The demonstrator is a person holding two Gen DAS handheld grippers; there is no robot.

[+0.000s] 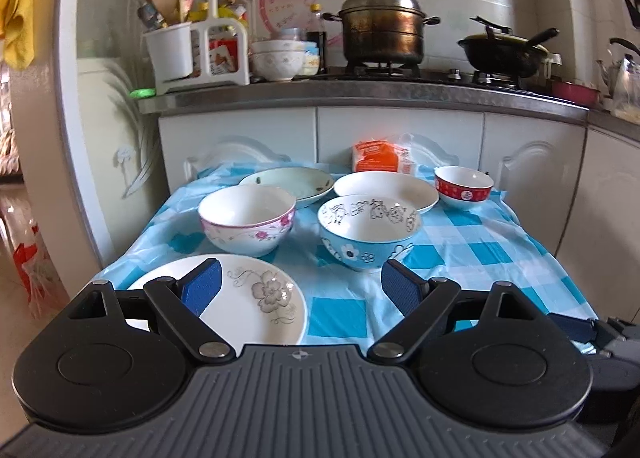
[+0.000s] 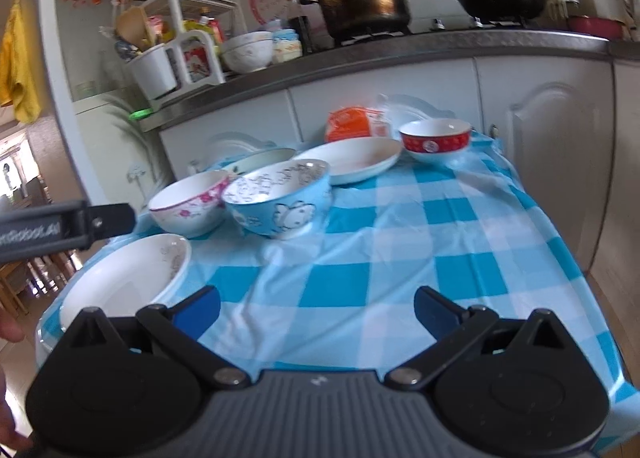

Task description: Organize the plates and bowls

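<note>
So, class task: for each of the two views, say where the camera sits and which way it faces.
Left wrist: behind the open left gripper, low above the flower plate, facing the counter; the right gripper shows at the right edge.
Right wrist: behind the open right gripper, over bare tablecloth, facing the counter; the left gripper's body at the left edge.
Shared: the blue bowl.

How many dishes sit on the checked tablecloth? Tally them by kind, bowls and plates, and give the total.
Bowls: 3, the pink-flowered bowl, the blue cartoon bowl and the red bowl.
Plates: 3, the grey-flower plate, the green-rimmed plate and the plain white plate.
Total: 6.
</note>
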